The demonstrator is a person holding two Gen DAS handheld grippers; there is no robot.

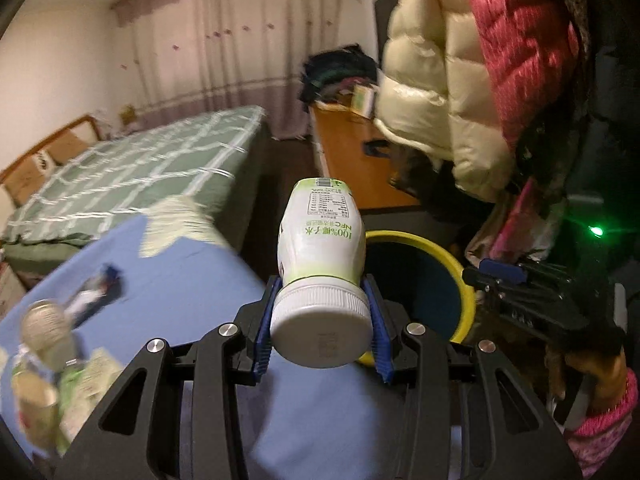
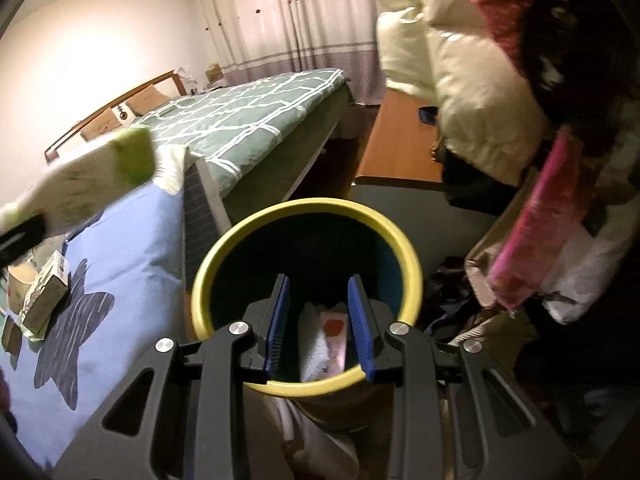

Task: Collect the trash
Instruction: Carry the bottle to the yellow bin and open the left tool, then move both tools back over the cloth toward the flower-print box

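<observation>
A white and green bottle (image 1: 322,240) with a white cap is clamped near its neck by my left gripper (image 1: 323,280), base pointing away, above the blue star-patterned cloth (image 1: 180,280). Just right of it stands a dark bin with a yellow rim (image 1: 460,268). My right gripper (image 2: 319,282) hangs over the bin's mouth (image 2: 304,206), jaws apart with nothing between them. Down inside the bin lies a white wrapper with a red spot (image 2: 330,340). The bottle (image 2: 92,176) shows blurred at the left of the right wrist view. The right gripper (image 1: 480,280) also appears beside the bin.
Paper cups (image 1: 44,320) and small cartons (image 2: 44,292) lie on the blue cloth at left. A bed with a green checked cover (image 1: 140,168) stands behind. A wooden desk (image 1: 352,148) and hanging puffy jackets (image 1: 432,80) crowd the right side, close above the bin.
</observation>
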